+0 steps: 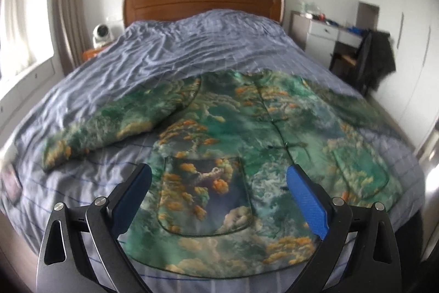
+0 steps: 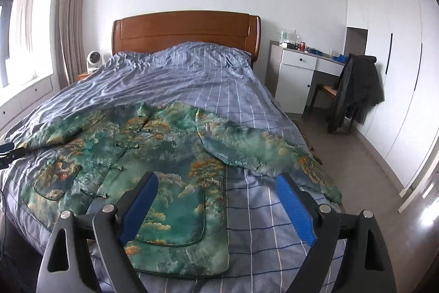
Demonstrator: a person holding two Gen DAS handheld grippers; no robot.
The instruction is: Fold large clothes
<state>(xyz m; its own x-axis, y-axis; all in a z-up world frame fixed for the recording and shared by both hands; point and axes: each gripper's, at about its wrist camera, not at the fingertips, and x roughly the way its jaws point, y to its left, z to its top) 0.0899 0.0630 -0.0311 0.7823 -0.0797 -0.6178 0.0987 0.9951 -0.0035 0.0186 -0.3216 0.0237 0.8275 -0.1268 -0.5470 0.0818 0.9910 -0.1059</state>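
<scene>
A: Item one: the jacket (image 2: pixel 153 144), green with orange print. We have it laid face up and spread flat on the striped bedcover (image 2: pixel 192 73), hem toward us, both sleeves out to the sides.

B: Item two: tongs. Our left gripper (image 1: pixel 219 180) hangs over the left pocket (image 1: pixel 203 194), jaws spread wide and holding nothing. Our right gripper (image 2: pixel 216 188) hangs over the right hem, likewise released and empty.

A: Step in hand, as we judge it: the garment is laid out and no fold is made yet.

B: Next move calls for each gripper to reach a sleeve: left sleeve (image 1: pixel 109 122), right sleeve (image 2: pixel 269 153). We pinch near the cuff and carry it across the chest.
</scene>
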